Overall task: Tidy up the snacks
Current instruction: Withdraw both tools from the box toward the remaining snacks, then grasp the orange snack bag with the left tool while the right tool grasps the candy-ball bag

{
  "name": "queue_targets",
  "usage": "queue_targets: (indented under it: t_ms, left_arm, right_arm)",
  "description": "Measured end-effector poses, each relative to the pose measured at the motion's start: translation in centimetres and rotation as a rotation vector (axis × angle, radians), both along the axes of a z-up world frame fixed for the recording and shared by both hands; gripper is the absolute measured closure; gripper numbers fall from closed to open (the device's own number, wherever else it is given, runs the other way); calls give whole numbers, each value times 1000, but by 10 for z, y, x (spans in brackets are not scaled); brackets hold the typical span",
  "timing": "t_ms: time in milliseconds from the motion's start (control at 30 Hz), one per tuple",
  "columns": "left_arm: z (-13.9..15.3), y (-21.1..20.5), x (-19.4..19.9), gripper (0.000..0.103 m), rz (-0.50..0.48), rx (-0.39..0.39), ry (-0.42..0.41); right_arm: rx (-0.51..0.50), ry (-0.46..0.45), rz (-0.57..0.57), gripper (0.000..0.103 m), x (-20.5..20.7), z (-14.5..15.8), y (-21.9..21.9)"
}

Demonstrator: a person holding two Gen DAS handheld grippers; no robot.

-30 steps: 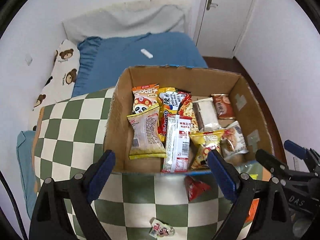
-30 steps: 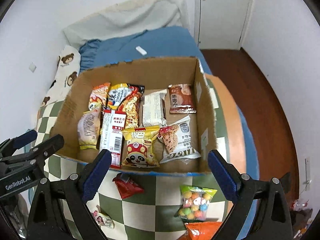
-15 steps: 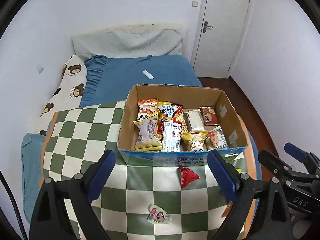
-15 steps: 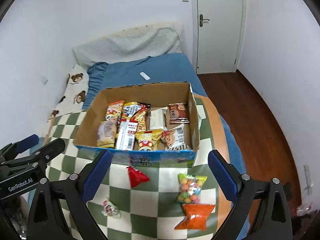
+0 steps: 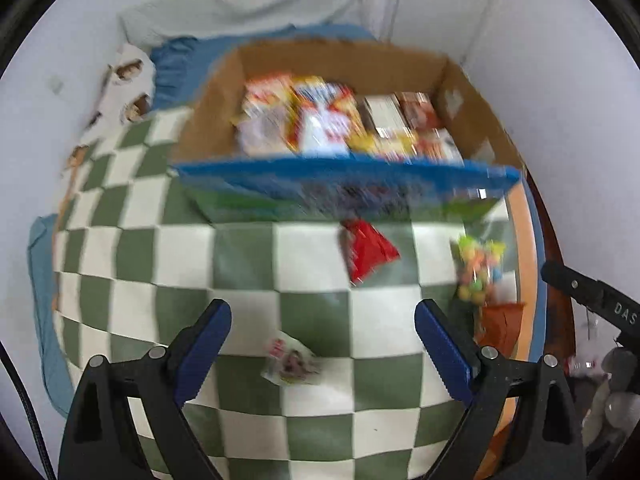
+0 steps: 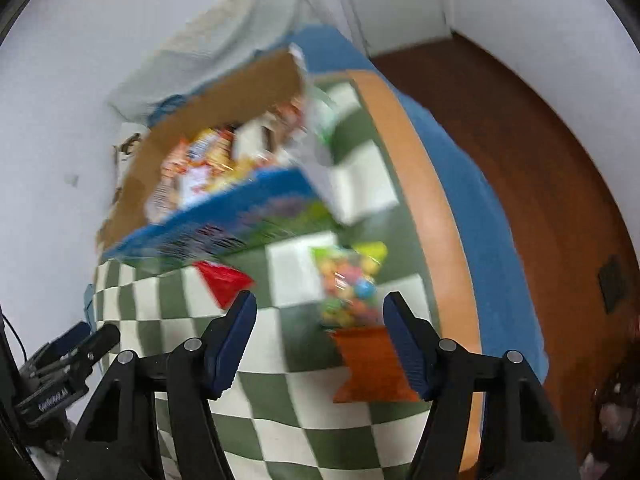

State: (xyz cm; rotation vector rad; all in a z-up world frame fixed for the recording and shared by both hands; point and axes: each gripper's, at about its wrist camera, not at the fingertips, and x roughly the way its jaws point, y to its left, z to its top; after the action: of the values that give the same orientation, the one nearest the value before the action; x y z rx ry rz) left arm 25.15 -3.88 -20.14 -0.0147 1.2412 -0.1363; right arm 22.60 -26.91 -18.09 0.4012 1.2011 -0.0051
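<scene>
Checked cloth (image 5: 248, 264): green and white squares, spread over a round worktop with an orange rim (image 6: 436, 216).
Bed (image 6: 472, 184): blue sheet, beneath and beyond the worktop.
Pillow (image 5: 240, 8): pale grey, at 12 o'clock against the white wall.
Bear-print cushion (image 5: 128, 92): at 10 o'clock, blurred.
Door (image 5: 444, 4): white, at 1 o'clock.
Floor (image 6: 552, 152): dark wood, at 3 o'clock.

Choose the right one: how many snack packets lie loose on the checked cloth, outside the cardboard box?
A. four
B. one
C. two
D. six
A: a red packet, a bag of coloured candies, an orange packet and a small white packet lie on the checked cloth outside the cardboard box.
</scene>
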Motion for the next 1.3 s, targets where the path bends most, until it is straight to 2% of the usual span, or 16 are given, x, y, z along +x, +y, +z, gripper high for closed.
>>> queue_targets:
  t_ms: [100,233,300,367,467,533,567,667,767,867,1000,1067,1100,1133,1200,1300]
  left_arm:
    - [-21,-25,-2,9,-38,11,43]
    - [-50,-52,-6,9,-81,-10,140]
    - [-57,-62,-11,9,-110,2,156]
    - [-61,-65,-14,9,-132,14,160]
    - [-62,-60,-18,12,-127,36,158]
    - [-63,-53,-18,12,-113,32,176]
    - [-64,-50,-18,12,-103,22,188]
    - [-62,-50,-18,12,-82,-38,221]
    - [-62,-70,-19,12,-108,-75,243]
    - [-72,-108,-15,11,-181,-66,280]
    - [-106,-157,-7,11,-261,-2,334]
    - [-115,-169,-6,19,-284,43,313]
    - [-117,-169,-7,37,-288,62,301]
    - [-118,-166,-7,48,-281,67,296]
    - [-118,-151,-6,55,-244,60,292]
    - [-116,-121,1,55,-172,63,287]
  right_arm:
    - [2,75,-5,33,-5,-27,-11]
    - [12,174,10,32,-20,-72,-13]
    - [86,207,-18,33,-29,-99,-15]
    - [151,203,-22,42,-34,-111,-9]
    - [180,172,46,47,-32,-114,18]
    - [209,171,61,47,-29,-117,26]
    - [246,174,55,45,-27,-119,26]
    - [286,183,16,27,-28,-116,15]
    - [296,126,-36,24,-42,-95,-10]
    - [245,99,-98,24,-51,-80,-38]
    - [115,81,-150,24,-49,-67,-67]
    - [114,87,-164,24,-45,-66,-75]
    - [114,83,-159,24,-40,-66,-75]
    - [109,81,-154,24,-33,-64,-80]
    - [95,72,-116,25,-20,-65,-68]
    - [59,75,-41,25,3,-69,-43]
